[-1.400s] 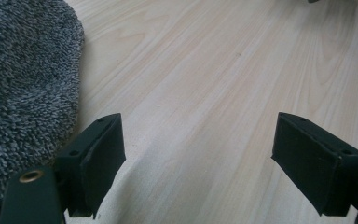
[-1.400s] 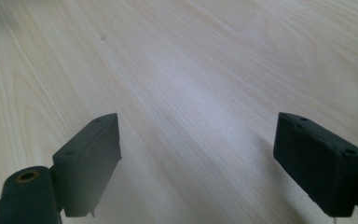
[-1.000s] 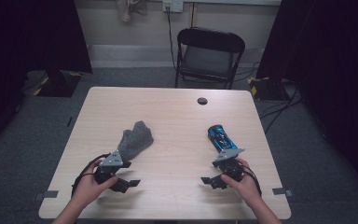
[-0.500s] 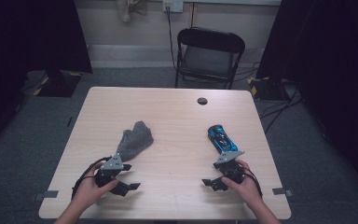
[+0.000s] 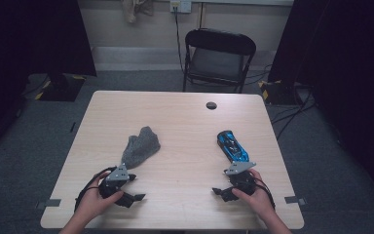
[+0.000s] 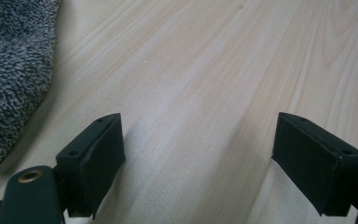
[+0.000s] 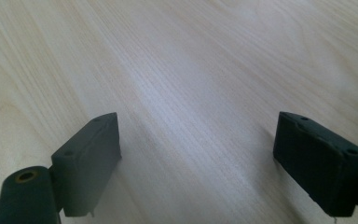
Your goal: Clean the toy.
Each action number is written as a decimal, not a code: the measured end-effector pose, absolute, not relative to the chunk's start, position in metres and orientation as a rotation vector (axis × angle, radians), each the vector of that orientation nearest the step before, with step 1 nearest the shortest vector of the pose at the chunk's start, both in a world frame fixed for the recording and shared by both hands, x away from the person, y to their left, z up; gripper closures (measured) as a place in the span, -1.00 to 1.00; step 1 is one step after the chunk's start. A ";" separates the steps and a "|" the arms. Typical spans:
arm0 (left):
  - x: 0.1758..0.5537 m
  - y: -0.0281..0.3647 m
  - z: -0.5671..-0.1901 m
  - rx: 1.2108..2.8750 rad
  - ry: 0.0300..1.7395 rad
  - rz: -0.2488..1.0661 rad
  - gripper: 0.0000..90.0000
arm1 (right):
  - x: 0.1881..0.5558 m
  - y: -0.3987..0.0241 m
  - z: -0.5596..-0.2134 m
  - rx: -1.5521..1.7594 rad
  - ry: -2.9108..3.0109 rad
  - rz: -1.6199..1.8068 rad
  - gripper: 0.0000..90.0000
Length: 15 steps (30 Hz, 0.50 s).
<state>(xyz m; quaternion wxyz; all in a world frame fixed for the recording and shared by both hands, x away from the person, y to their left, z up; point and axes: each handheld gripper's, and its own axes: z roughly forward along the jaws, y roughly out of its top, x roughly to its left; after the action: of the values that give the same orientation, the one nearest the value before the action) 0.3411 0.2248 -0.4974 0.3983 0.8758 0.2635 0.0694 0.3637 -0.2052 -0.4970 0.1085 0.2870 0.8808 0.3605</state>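
On the left of the pale wooden table (image 5: 185, 122), the left gripper (image 5: 129, 190) rests low near the front edge in the person's left hand (image 5: 95, 202), its black jaws spread wide with only bare wood between them. In the left gripper view that same gripper (image 6: 200, 154) looks along the grain, and the crumpled grey fuzzy cloth (image 6: 14, 70) lies just off its left jaw, near but not touching. From the high view the grey cloth (image 5: 140, 146) sits just beyond the gripper, slightly toward the table's middle.

Farther back near the middle, a small dark round disc (image 5: 211, 105) lies on the table, well apart from both hands, and a black folding chair (image 5: 218, 58) stands beyond the far edge.

On the right, the glossy blue toy car (image 5: 233, 145) lies lengthwise, its near end just beside the right gripper (image 5: 221, 191). The right hand (image 5: 253, 197) holds that gripper low, jaws also parted wide over bare wood, as the right gripper view (image 7: 198, 158) confirms.

This looks like the start: nothing is gripped and both tools hover by their nearest objects. The next move probably calls for turning each gripper toward its object, bringing the open jaws around it, then closing.
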 end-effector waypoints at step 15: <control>0.338 0.222 -0.501 2.248 0.608 0.244 -0.70 | 0.361 -0.209 -0.501 0.832 2.554 1.115 -0.70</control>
<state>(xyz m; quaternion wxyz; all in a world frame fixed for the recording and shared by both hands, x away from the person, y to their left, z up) 0.3376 0.2218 -0.5005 0.3894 0.8843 0.2393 0.0958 0.3612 -0.2086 -0.5013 0.1164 0.2840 0.8722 0.3809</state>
